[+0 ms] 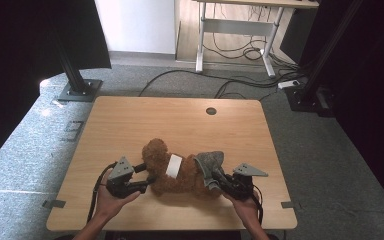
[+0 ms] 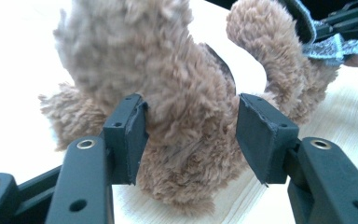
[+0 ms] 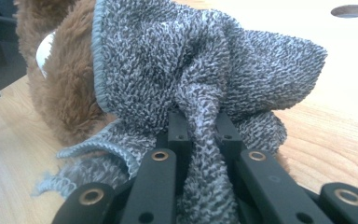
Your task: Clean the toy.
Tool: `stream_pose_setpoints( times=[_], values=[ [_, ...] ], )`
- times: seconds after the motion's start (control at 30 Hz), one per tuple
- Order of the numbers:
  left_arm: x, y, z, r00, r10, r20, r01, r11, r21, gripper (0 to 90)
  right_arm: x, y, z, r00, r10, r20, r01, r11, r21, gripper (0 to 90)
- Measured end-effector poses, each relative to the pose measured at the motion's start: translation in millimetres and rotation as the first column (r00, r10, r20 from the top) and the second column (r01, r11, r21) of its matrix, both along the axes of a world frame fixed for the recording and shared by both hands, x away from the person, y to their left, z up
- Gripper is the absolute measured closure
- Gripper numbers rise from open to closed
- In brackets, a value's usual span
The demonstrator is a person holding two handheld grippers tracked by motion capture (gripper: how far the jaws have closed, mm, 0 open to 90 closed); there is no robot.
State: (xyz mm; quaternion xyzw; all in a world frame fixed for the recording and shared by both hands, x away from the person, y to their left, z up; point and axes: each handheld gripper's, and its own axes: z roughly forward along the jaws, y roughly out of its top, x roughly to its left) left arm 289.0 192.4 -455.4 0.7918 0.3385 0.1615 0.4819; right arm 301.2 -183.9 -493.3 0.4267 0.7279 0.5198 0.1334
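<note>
High view: brown plush bear (image 1: 172,175) lies at lower centre of the wooden table (image 1: 130,125); left gripper (image 1: 147,175) at its left end, right gripper (image 1: 214,178) at its right, pinching a grey cloth (image 1: 209,162). Bare tabletop fills the upper half.
Left gripper view: jaws parted around the curly fur, left pad touching the bear (image 2: 177,93), right pad just clear.
Right gripper view: jaws clamped tight on a bunched fold of looped grey cloth (image 3: 205,70) draped against the bear (image 3: 70,88).

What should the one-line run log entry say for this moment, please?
left gripper: open, jaws around brown plush toy | right gripper: shut on grey cloth | toy lies on wooden table
</note>
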Motion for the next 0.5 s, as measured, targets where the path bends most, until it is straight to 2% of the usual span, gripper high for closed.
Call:
stream_pose_setpoints(
  times=[0.17,0.3,0.37,0.5],
  values=[
    [3.2,7.0,5.7,0.9993,0.038,-0.001,-0.038,0.9993,-0.006,42.7,4.6,0.7,1.8,1.0,-0.001,-0.003,0.001,1.0,-0.004,81.3],
    [14.8,10.4,6.0,0.9958,0.081,-0.042,-0.081,0.9967,0.01,39.0,6.3,2.1,3.0,1.0,-0.003,0.004,0.003,1.0,-0.012,81.3],
    [23.0,11.7,3.8,0.9933,0.091,-0.071,-0.092,0.9958,-0.001,35.1,6.4,2.6,3.0,1.0,-0.002,0.008,0.002,1.0,-0.01,81.3],
    [32.3,9.8,3.9,0.9922,0.096,-0.079,-0.097,0.9953,-0.001,27.6,6.2,2.2,2.5,0.9999,0.002,0.013,-0.002,1.0,-0.011,81.3]
  ],
)
